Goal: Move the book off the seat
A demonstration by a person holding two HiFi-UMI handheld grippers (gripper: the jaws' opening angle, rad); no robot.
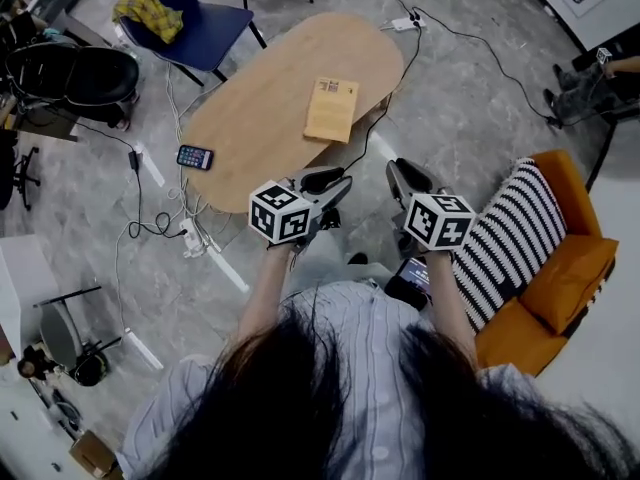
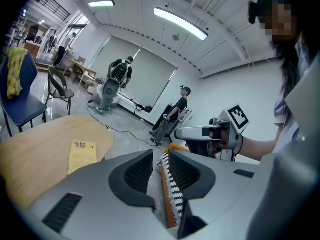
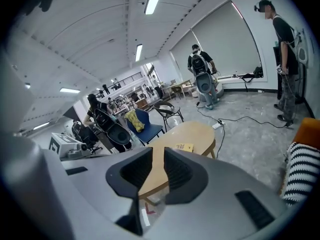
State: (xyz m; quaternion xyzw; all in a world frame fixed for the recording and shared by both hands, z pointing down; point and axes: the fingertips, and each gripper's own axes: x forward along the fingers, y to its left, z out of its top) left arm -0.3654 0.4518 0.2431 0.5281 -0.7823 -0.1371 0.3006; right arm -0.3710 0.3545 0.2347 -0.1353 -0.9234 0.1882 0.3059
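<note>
Wooden table point(image 1: 250, 118) ahead of both tongs has the book point(image 1: 331, 109) lying flat near its edge. Left tongs point(image 1: 333, 181) and right tongs point(image 1: 402, 171) show narrow gaps and hold nothing. Risk, I'd guess: a careless swing forward nudges it off or snags the cable point(image 1: 411, 68).

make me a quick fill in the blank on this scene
The yellow book lies on the ____.
The phone lies to the book's ____ in the head view.
The striped cushion rests on the ____ armchair.
The left tool and right tool each hold ____.
Missing: table, left, orange, nothing.
</note>
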